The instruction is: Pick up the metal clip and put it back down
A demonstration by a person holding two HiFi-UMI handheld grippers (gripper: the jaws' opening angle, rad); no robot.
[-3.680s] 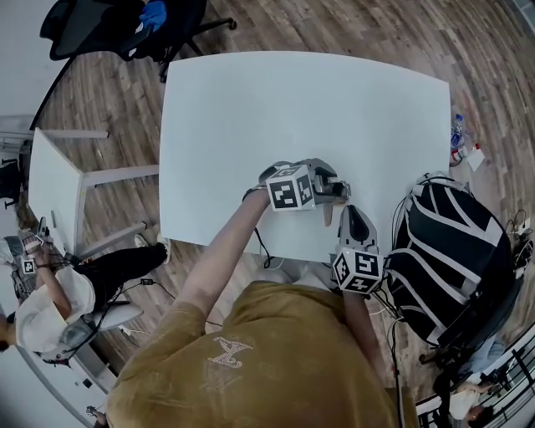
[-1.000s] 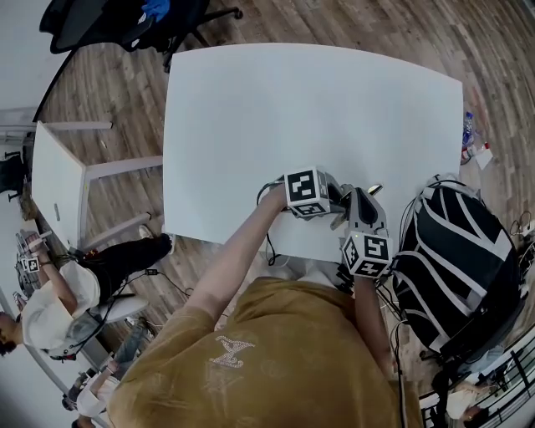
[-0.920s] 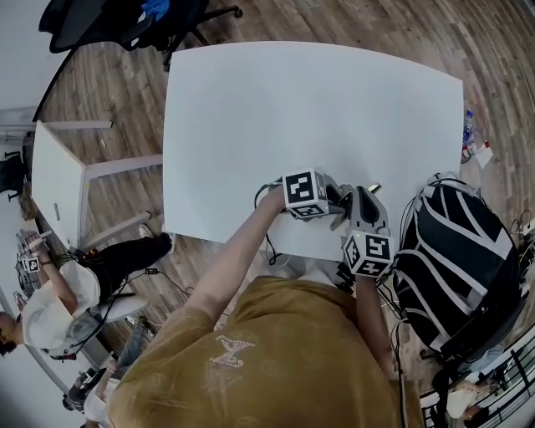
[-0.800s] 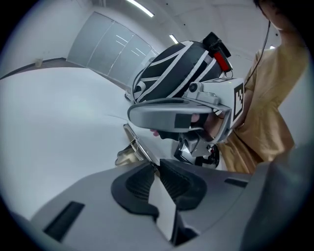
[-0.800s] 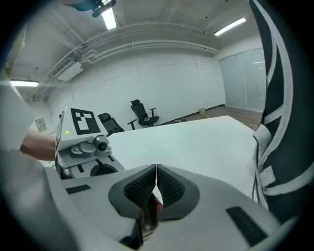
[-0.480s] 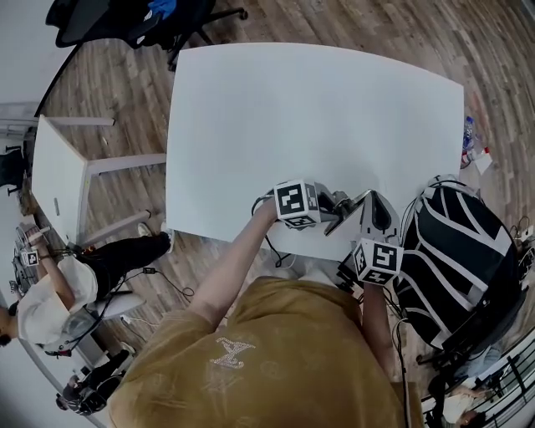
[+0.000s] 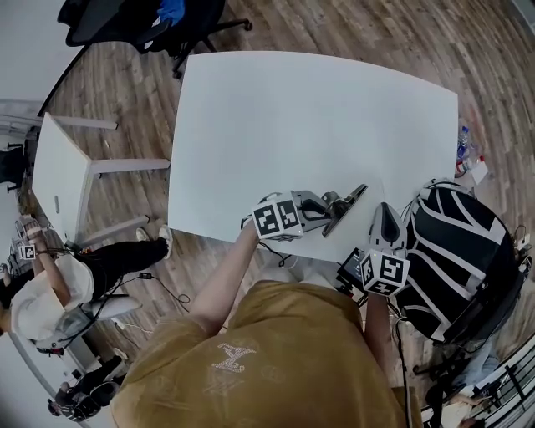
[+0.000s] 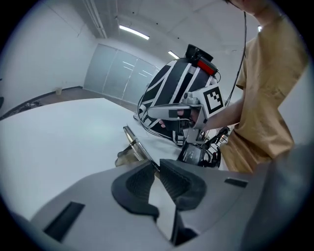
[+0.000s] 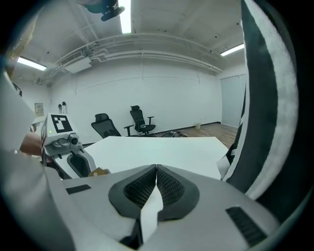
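The metal clip is a long flat spring clip, held off the white table above its near edge. My left gripper is shut on the clip's near end. In the left gripper view the clip sticks out up and to the left from between the pads. My right gripper hovers to the right of the clip, apart from it, by the table's near right corner. Its jaws are shut with nothing between them. The right gripper view shows the left gripper at the left.
A black-and-white backpack sits just right of the table's near corner. A small black device with cables hangs at the near edge. Beyond are a small white side table, office chairs and a seated person.
The clip has come up off the table in my left gripper. My right gripper, which was close beside it, has drawn away to the right and toward me.
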